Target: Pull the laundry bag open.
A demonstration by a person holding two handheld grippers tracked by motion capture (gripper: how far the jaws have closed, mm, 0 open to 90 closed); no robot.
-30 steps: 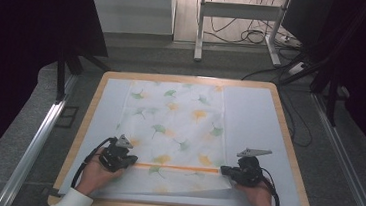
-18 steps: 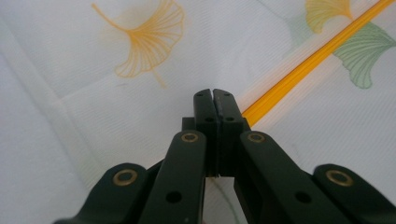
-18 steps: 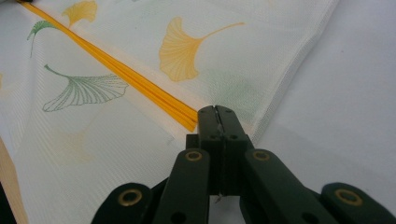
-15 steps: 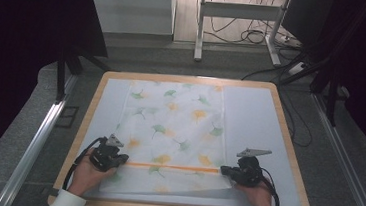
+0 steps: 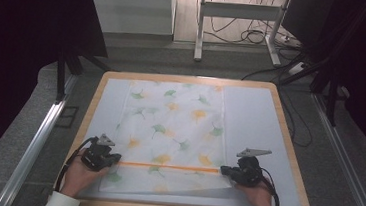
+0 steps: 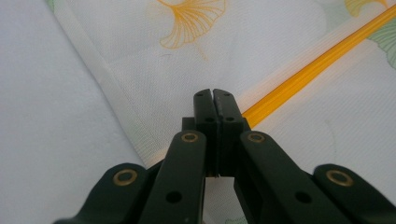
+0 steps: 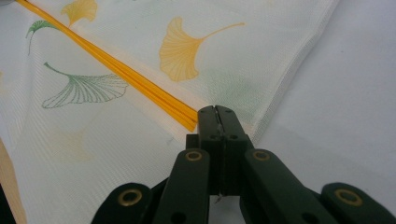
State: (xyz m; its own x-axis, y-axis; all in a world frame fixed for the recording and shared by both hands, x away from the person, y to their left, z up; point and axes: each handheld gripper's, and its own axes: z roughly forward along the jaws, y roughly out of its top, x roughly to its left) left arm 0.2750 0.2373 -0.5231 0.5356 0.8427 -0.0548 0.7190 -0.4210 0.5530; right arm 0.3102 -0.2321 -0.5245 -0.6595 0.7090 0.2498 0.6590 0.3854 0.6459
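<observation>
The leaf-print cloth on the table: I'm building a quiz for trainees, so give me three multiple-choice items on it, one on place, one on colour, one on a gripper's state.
1. Where is the right gripper?
A. at the cloth's far edge
B. at the right end of the stripe
C. off the table

2. What colour is the stripe across the cloth?
A. orange
B. blue
C. black

3. How do the left gripper's jaws stand?
A. wide open
B. shut
C. half open

Answers: 1 B, the high view shows it at the stripe's right end; 2 A, both gripper views show orange; 3 B, the left gripper view shows the jaws together.
</observation>
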